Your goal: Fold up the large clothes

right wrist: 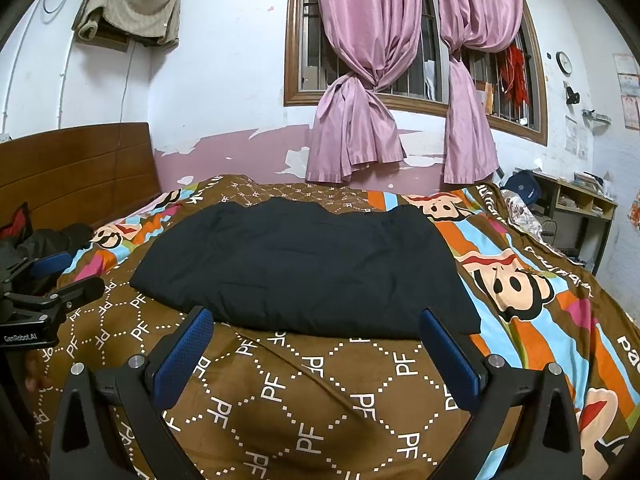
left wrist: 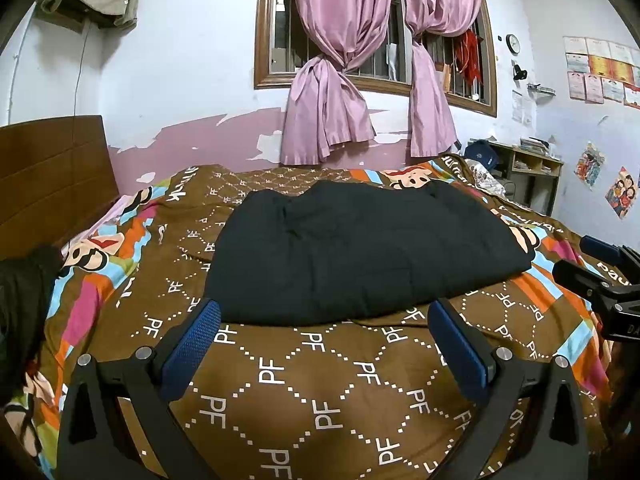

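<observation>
- Left wrist view: black garment [left wrist: 360, 252] lies folded flat on the bed's brown PF-print blanket [left wrist: 320, 392], below the pink curtains [left wrist: 332, 92].
- Left hand-held gripper [left wrist: 324, 312] released, jaws wide apart, just short of the garment's near edge, not touching it.
- Right hand-held gripper [right wrist: 316, 316] also released, empty, near the garment's near edge.

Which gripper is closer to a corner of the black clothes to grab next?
Right, probably: the right gripper, open, has the black garment's near corner beside its finger.
</observation>
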Motion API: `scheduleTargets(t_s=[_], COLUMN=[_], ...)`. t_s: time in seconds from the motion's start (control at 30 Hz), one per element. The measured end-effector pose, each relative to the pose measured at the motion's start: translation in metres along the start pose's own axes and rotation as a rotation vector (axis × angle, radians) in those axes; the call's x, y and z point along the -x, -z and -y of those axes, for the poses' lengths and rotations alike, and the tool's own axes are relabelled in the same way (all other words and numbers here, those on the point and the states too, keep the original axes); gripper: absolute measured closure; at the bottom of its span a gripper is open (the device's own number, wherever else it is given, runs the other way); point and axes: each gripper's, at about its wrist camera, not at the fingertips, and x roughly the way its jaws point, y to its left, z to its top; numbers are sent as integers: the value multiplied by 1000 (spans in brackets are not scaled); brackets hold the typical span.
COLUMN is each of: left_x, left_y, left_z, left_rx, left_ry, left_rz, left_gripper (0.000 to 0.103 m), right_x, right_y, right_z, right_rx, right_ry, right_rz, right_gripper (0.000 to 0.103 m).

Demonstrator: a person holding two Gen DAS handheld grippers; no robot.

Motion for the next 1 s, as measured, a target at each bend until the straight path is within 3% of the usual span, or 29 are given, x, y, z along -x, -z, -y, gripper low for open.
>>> scheduleTargets(t_s=[1.0], left_x=[2], left_y=[-1], left_z=[0], left_rx=[1], left_ry=[-4], left_rz=[-6], left_gripper=[1], right_x=[0], right_y=[6], right_z=[3], right_rx=[-6], right_ry=[2], right_rz=[-4], right_gripper=[0])
